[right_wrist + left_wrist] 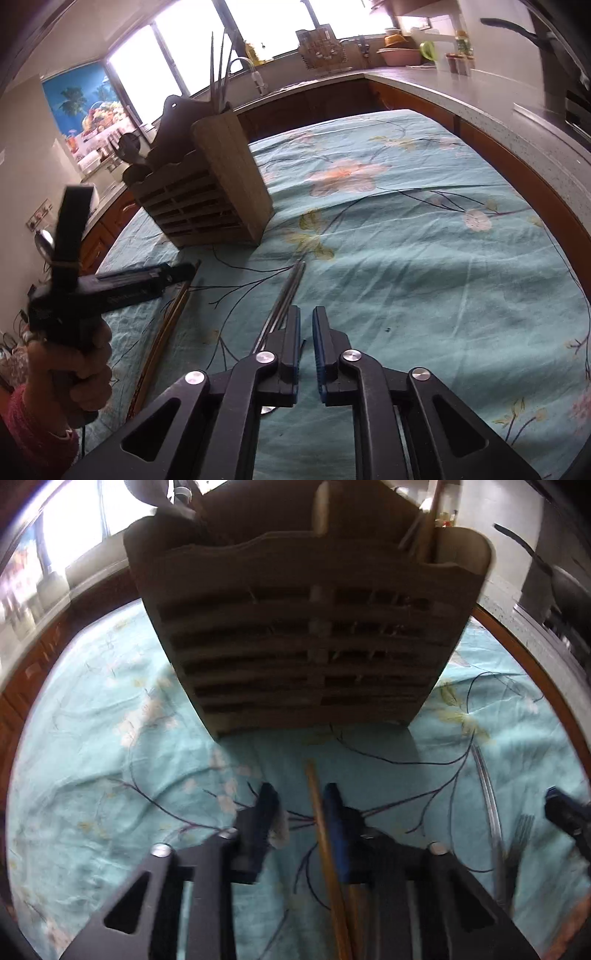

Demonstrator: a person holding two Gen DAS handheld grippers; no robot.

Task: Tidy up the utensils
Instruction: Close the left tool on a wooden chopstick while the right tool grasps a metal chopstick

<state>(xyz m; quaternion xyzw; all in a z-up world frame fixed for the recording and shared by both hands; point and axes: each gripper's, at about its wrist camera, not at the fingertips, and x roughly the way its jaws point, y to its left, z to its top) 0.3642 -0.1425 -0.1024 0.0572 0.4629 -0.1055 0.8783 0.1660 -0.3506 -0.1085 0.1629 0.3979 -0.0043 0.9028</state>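
— What does the left wrist view show?

— The left gripper (301, 805) points down at a teal flowered tablecloth (110, 738). Its tongs stand a little apart. A pair of wooden chopsticks (325, 849) lies between them, right against the right-hand finger (334, 812). The other finger is clear of them, so nothing is pinched.

— And the holder?

— The slatted wooden utensil holder (306, 646) stands upright on the cloth just beyond the fingertips. A pale wooden handle (321, 509) sticks up from its middle, and more sticks rise from its right compartment. Off to the right, metal chopsticks (491, 812) and a fork (522, 834) lie flat on the cloth.

— Now the right wrist view?

— The right gripper (306, 328) hangs low over the cloth. Its tongs are almost together with a slim gap, and nothing is in it. The metal chopsticks run along the outside of its left finger, towards the holder.

— Is the left gripper visible there?

— Yes, at the left edge. A hand (81, 362) in a pink sleeve (33, 424) grips its handle. Its nose sits just above the far end of the wooden chopsticks, which lie on the cloth. From this side I cannot tell how its tongs stand.

— And the holder from here?

— It stands near the cloth's far left corner with thin metal utensils (218, 74) poking up. A kitchen counter (480, 96) curves behind the table.
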